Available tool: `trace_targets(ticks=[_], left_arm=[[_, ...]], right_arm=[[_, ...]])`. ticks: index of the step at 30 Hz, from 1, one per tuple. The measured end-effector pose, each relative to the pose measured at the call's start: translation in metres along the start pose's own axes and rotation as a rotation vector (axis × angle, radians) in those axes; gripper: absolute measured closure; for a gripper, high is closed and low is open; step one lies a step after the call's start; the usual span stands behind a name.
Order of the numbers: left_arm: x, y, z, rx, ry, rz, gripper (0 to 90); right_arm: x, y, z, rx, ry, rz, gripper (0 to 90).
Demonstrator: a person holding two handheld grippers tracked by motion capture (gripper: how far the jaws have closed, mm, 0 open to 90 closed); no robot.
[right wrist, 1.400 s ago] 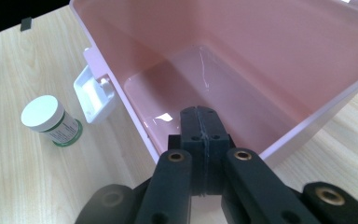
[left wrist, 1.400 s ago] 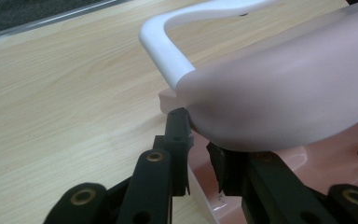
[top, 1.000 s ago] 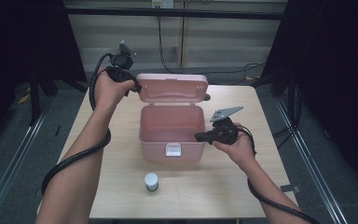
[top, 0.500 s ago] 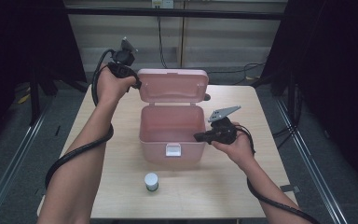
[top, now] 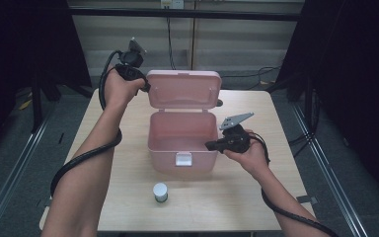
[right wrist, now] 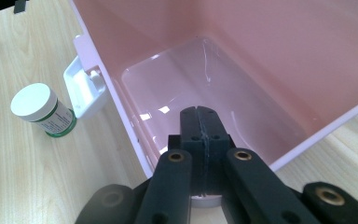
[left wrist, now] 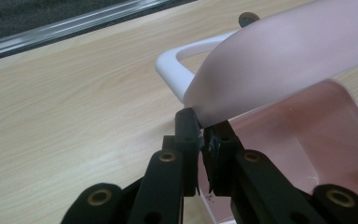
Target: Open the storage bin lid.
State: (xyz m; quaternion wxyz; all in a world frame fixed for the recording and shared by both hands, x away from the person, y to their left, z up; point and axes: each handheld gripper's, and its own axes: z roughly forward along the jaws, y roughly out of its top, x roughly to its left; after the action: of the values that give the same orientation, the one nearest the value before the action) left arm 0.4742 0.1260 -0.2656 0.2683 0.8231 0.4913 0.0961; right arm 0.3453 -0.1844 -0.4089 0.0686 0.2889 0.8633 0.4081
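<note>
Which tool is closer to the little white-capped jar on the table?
Right. The right tool sits at the pink box's right front rim, not far from the jar. The left tool is up at the raised lid's far corner.

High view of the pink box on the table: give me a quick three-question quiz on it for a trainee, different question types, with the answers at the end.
1. True or false: the lid of the pink box is shut.
2. Where is the white-capped bottle? A) inside the box B) on the table in front of the box C) on top of the lid
3. What does the left gripper pinch?

Key
1. False: the lid stands open.
2. B
3. A corner of the lid; its jaws have just been closing on it.
</note>
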Motion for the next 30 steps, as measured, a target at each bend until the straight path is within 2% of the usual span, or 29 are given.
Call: trace_targets(ticks=[4, 6, 9, 11, 12, 19, 21, 22, 25, 30], left_arm=[[0.000, 0.001, 0.000, 0.004, 0.009, 0.004, 85.5], [-0.002, 0.002, 0.001, 0.001, 0.013, -0.015, 85.7], [-0.002, 0.003, 0.002, 0.000, 0.026, -0.001, 86.2], [-0.002, 0.003, 0.002, 0.002, 0.026, -0.002, 86.4], [-0.002, 0.003, 0.002, 0.000, 0.025, -0.019, 86.4], [0.000, 0.008, 0.004, 0.010, 0.025, -0.011, 86.7], [0.001, 0.009, 0.005, 0.008, 0.025, -0.026, 86.8], [0.002, 0.010, 0.005, 0.010, 0.025, -0.015, 86.9], [0.003, 0.011, 0.006, 0.008, 0.021, -0.030, 87.0], [0.006, 0.015, 0.009, 0.012, 0.016, -0.028, 87.0]], right_arm=[[0.000, 0.000, 0.000, -0.001, -0.004, -0.004, 90.0], [0.000, 0.000, 0.000, -0.002, -0.002, -0.003, 90.0], [0.000, 0.000, 0.000, -0.004, -0.002, -0.002, 90.0], [0.000, 0.000, 0.000, -0.004, -0.003, -0.003, 90.0], [0.000, 0.000, 0.000, -0.004, -0.003, -0.003, 90.0], [0.000, -0.001, 0.000, -0.006, -0.001, -0.004, 90.0], [0.000, -0.001, 0.000, -0.007, -0.002, -0.004, 90.0], [0.000, -0.001, 0.000, -0.007, -0.002, -0.005, 90.0], [0.000, -0.001, 0.000, -0.010, 0.000, -0.006, 90.0], [0.000, -0.001, 0.000, -0.013, 0.000, -0.007, 90.0]])
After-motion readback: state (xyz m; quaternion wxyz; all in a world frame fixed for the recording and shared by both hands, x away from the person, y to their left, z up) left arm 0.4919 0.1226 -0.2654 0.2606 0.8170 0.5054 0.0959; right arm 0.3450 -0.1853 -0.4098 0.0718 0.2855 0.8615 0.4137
